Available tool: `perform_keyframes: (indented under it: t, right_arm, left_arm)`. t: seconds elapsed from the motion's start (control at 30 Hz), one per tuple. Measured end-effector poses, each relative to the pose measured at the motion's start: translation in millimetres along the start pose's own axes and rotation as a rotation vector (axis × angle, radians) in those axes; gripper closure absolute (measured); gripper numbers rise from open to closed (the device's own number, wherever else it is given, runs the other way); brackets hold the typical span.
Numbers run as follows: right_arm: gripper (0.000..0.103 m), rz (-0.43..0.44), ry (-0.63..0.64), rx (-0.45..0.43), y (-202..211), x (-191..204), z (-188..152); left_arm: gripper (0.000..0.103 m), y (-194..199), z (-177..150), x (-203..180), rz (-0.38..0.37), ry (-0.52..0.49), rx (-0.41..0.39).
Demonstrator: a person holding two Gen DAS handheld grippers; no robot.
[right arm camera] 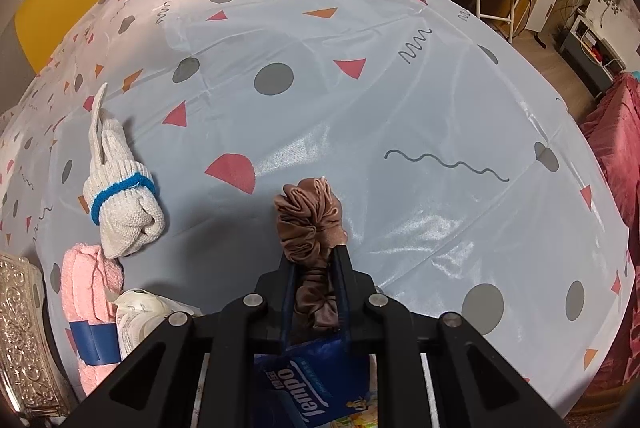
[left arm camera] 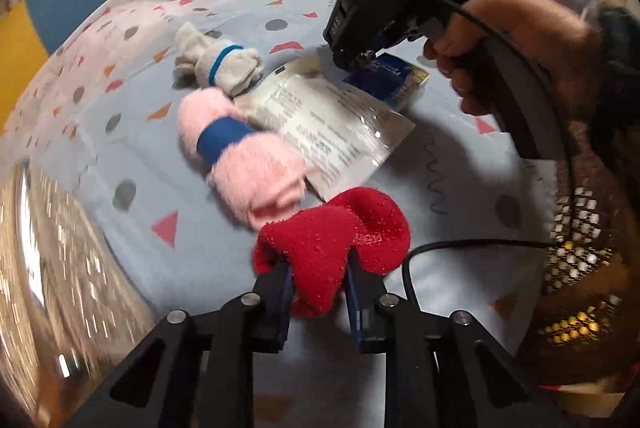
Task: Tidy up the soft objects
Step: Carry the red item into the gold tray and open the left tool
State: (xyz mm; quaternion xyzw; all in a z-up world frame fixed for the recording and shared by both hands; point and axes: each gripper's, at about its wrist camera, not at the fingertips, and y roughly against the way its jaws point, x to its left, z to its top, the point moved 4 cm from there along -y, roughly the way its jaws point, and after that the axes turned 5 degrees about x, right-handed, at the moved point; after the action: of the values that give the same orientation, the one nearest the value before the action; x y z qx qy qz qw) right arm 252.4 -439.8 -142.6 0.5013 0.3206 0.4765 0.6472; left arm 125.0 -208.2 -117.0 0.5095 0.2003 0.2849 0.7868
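**Red sock and brown scrunchie both held over the table**

Red fuzzy sock [left arm camera: 332,248] is clamped between the jaws of the left gripper [left arm camera: 320,286], low over the pale patterned tablecloth [right arm camera: 360,100], just beside the pink rolled towel with a blue band [left arm camera: 240,156]. A brown satin scrunchie [right arm camera: 310,228] is pinched in the right gripper [right arm camera: 316,292], above a blue Tempo tissue pack [right arm camera: 304,384].

A placing step is judged to be in hand: each soft item is carried toward the row formed by the white knitted roll with a blue band [right arm camera: 120,204], the towel and a clear plastic packet [left arm camera: 328,124]. A free spot must be chosen next and the jaws parted there.

Ample bare cloth is left to the right; an ornate metallic box [right arm camera: 24,340] crowds the left edge.
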Motion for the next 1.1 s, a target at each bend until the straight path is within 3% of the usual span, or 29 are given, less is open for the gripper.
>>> perform_keyframes:
  t: [0.13,0.33,0.53,0.67,0.87,1.1]
  right_arm:
    - [0.086,-0.015,0.014,-0.005,-0.3,2.5,-0.1]
    - [0.086,-0.04,0.043,-0.018,1.3,9.1,-5.0]
    - [0.086,-0.041,0.045,-0.023,2.4,12.9,-8.2]
    - [0.086,-0.059,0.067,-0.028,1.9,16.3,-9.7]
    - [0.086,-0.08,0.091,-0.037,3.7,22.6,-13.5]
    - [0.086,-0.111,0.128,-0.046,6.2,30.5,-18.3]
  left_arm:
    - [0.081,16.6,-17.5,4.4,-0.047,0.1,-0.048]
    - [0.081,75.8,5.5,14.7,-0.053,0.181,-0.2]
    - [0.081,149.6,18.6,62.0,0.099,0.301,-0.375]
    - [0.081,194.8,4.3,112.6,0.224,0.438,-0.455]
    - [0.081,241.9,-53.4,170.1,0.341,0.613,-0.515]
    - [0.08,247.1,-165.1,221.1,0.401,0.856,-0.483]
